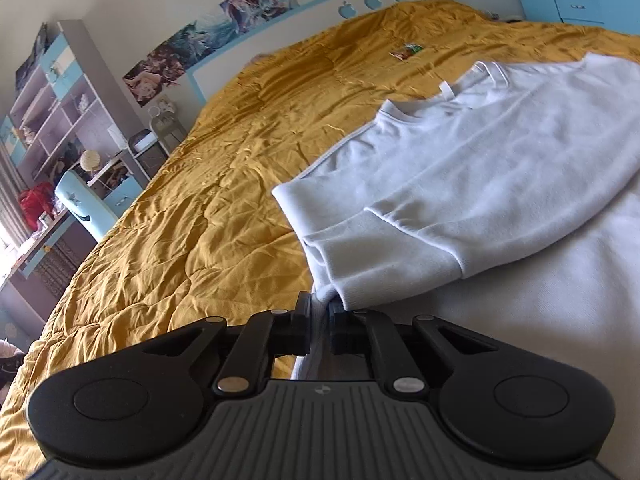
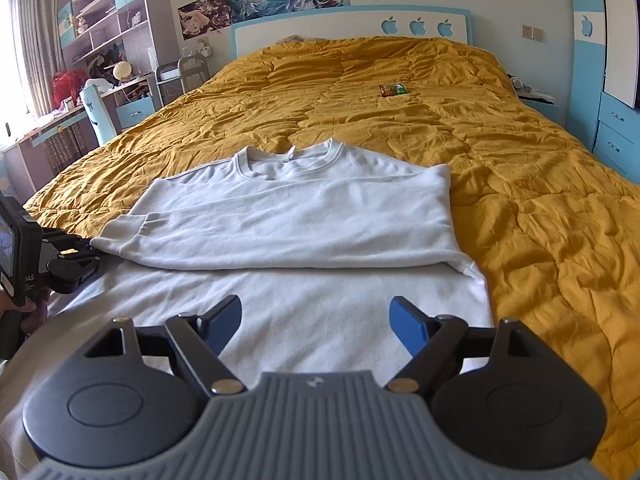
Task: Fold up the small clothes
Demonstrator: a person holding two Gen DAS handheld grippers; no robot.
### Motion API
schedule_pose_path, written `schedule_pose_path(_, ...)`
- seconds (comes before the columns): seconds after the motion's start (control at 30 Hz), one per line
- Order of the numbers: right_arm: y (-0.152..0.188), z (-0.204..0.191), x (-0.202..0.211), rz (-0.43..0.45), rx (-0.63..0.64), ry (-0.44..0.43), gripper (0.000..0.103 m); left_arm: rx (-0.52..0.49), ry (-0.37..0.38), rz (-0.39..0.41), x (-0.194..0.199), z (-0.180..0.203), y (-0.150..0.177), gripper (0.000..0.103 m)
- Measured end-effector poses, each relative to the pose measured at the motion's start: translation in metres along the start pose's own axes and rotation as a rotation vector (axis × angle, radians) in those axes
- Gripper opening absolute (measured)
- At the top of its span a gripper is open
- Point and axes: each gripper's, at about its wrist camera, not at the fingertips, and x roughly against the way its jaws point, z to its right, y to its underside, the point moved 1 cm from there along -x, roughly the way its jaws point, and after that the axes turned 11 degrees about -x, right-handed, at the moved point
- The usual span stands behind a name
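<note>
Sweatshirt spread flat on the mustard quilt, sleeves folded across its chest. Left gripper pinches the side edge, apparently for the next fold; right gripper hovers agape, grasping nothing.

Sweatshirt: soft matt white fleece cloth. Quilt: crinkled mustard cloth, slight sheen.
</note>
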Motion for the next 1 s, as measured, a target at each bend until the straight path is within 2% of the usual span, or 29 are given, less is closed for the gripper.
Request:
schedule_pose_path(0.1,0.004,0.003,-0.004,-0.007,-0.016,0.005,0.077,0.134,-0.013,0.009,0.005,-0.019,0.008,0.007)
schedule_pose_path(0.23,0.008,0.01,-0.01,-0.023,-0.04,0.025,0.076,0.299,0.053,-0.068,-0.003,-0.044,0.019,0.008)
schedule_pose_path(0.33,0.009,0.016,-0.011,-0.024,-0.078,0.029,0.076,0.357,0.097,-0.086,-0.006,-0.051,0.026,0.009)
schedule_pose_path(0.37,0.009,0.019,-0.01,-0.025,-0.09,0.025,0.076,0.371,0.11,-0.095,-0.008,-0.053,0.028,0.01)
schedule_pose_path(0.4,0.01,0.021,-0.009,-0.028,-0.098,0.023,0.076,0.387,0.123,-0.106,-0.01,-0.056,0.03,0.017)
schedule_pose_path(0.47,0.011,0.023,-0.009,-0.035,-0.1,0.026,0.076,0.424,0.147,-0.107,-0.01,-0.062,0.033,0.026)
schedule_pose_path(0.53,0.014,0.026,-0.009,-0.046,-0.101,0.027,0.076,0.439,0.157,-0.108,-0.008,-0.066,0.036,0.04)
schedule_pose_path(0.73,0.019,0.026,-0.013,-0.089,-0.121,0.034,0.076,0.414,0.185,-0.147,-0.007,-0.073,0.034,0.057)
schedule_pose_path(0.9,0.018,0.022,-0.008,-0.098,-0.103,0.027,0.077,0.361,0.14,-0.167,0.003,-0.074,0.028,0.074)
schedule_pose_path(1.0,0.016,0.023,-0.003,-0.115,-0.098,0.015,0.078,0.359,0.122,-0.154,0.016,-0.078,0.027,0.075)
